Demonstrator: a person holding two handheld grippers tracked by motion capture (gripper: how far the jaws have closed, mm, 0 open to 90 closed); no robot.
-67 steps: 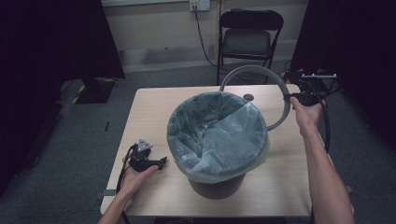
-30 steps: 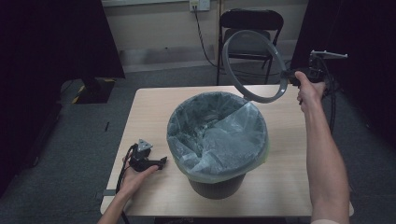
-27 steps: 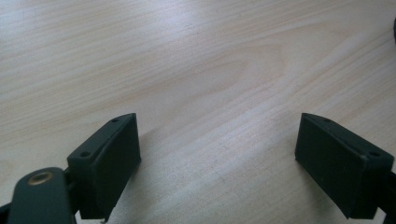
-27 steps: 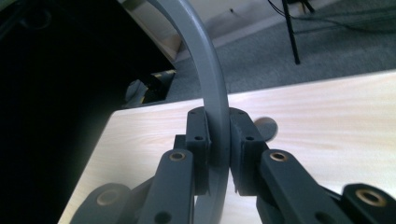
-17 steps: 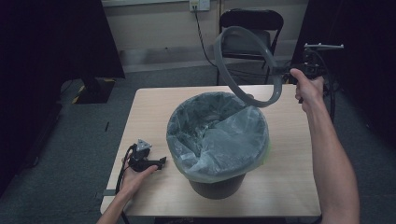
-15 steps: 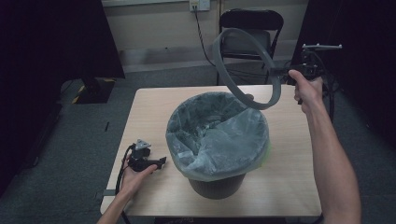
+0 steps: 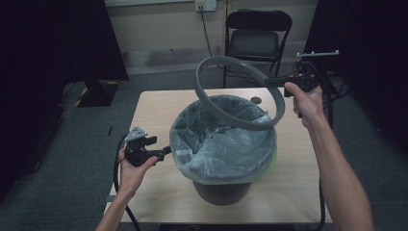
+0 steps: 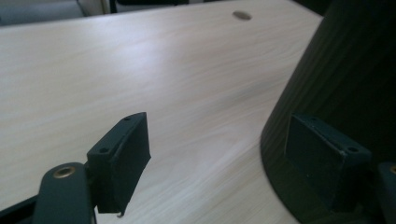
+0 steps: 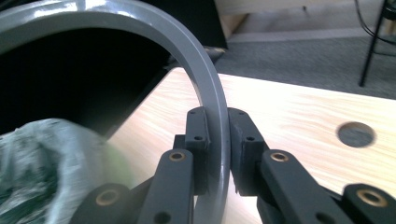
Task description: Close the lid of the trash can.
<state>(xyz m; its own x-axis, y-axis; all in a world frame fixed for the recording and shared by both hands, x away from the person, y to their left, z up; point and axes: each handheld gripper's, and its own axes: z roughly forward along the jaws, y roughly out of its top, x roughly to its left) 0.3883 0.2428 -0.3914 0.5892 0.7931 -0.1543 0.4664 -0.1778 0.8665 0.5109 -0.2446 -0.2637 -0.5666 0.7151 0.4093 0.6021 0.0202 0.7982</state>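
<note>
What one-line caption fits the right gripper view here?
Right gripper clamps the grey ring by its edge above the wooden table, the bin liner blurred at lower left.

ring [image 7: 239,91]: grey plastic hoop, held in the air, tilted, above the far right rim of the bin, its right edge clamped between the right gripper [image 7: 294,83] jaws | bin [image 7: 222,190]: dark, round, upright at table centre | bag [image 7: 226,144]: clear liner, crumpled, draped over the bin's rim, mouth open
</note>
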